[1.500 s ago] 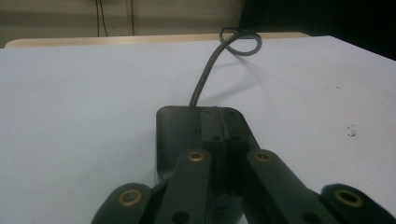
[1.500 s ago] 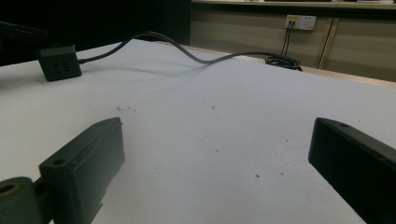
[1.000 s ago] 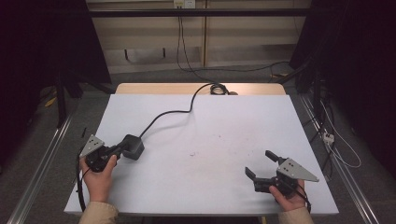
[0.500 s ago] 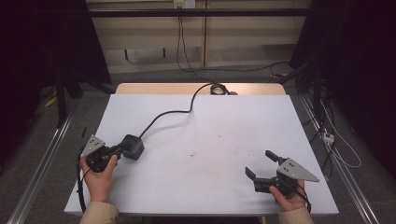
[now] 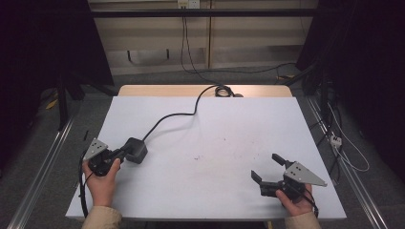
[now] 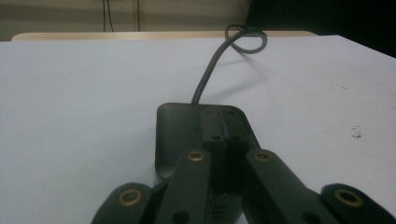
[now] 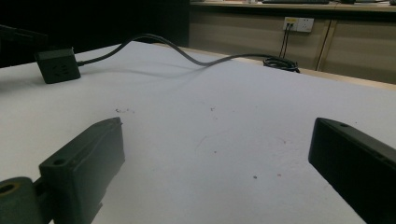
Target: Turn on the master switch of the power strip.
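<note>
Two tools: left tool (image 5: 125, 151) clenched, tips over black power block (image 5: 136, 150); right tool (image 5: 268, 168) released, empty.

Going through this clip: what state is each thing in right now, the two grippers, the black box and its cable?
left gripper: jaws shut together, tips resting against the black box, nothing clamped between them.
right gripper: jaws wide open, empty, low over the table.
black box: lying flat on the white table, near its left edge.
cable: attached to the box, slack, curving to a coil at the table's far edge.
</note>
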{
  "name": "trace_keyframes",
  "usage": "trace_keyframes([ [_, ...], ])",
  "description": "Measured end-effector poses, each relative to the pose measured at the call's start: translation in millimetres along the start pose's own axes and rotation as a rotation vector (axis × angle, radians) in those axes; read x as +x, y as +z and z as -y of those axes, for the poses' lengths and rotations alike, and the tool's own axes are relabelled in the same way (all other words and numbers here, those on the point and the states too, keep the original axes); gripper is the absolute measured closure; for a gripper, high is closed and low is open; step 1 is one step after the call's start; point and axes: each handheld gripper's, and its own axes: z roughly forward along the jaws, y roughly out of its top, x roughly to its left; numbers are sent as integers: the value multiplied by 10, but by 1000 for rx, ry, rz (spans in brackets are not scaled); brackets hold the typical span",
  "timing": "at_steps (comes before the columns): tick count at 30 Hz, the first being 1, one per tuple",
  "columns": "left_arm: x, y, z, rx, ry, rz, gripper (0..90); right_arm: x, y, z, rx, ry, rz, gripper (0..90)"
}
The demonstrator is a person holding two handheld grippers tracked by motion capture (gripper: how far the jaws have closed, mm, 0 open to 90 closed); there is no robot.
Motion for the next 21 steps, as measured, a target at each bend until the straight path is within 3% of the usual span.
trace_keyframes([
  [21,-19,4,-18,15,1,-16,900,2,-4,-4,-3,-4,1,32],
])
